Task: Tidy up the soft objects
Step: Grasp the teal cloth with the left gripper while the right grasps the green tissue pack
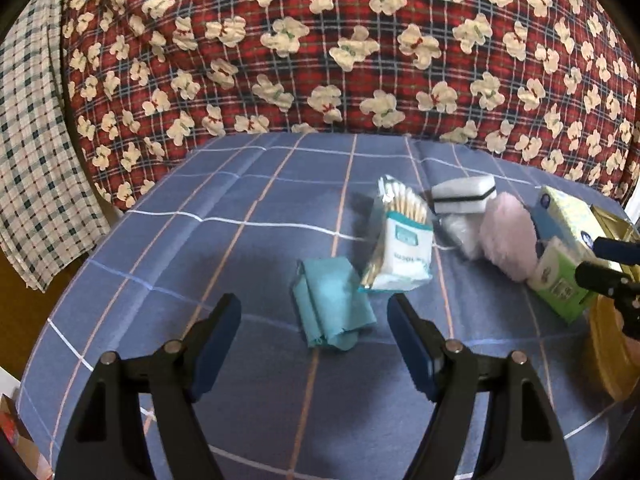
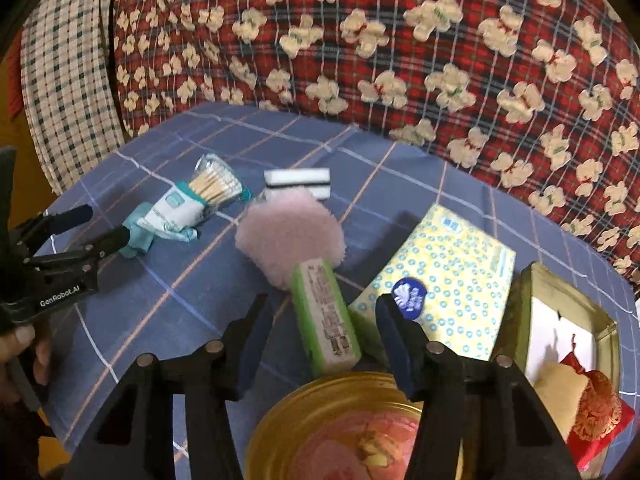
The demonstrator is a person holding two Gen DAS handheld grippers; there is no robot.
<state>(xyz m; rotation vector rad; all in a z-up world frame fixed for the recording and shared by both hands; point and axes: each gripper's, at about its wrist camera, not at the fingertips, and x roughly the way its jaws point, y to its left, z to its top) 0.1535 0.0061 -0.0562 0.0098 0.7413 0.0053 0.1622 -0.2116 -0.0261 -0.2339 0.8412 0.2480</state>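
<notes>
I read the left gripper [image 1: 314,328] as wide open and empty: its two blue pads stand well apart above the blue checked sheet [image 1: 240,208], and neither pad touches anything. The folded teal cloth [image 1: 332,304] lies flat on the sheet between and just beyond the fingertips, clear of both.

I take the teal cloth as my landmark. Touching its far right corner is the cotton swab pack [image 1: 404,240], tilted, with the swab ends fanned out at the top. Beyond the swab pack sits a white sponge with a black band [image 1: 464,194]. To the right of the swab pack lies the fluffy pink puff [image 1: 510,240], and right of that the green tissue pack [image 1: 560,276] leans against the yellow patterned tissue box [image 1: 568,216].

The right gripper [image 2: 320,320] is about half open. The green tissue pack [image 2: 326,316] lies between its fingers; I see a gap on each side, so neither pad presses on it. Nearest the camera I see a round gold tin [image 2: 320,408], and to the right a square gold box [image 2: 560,300] holding a red and cream pouch [image 2: 580,400].
</notes>
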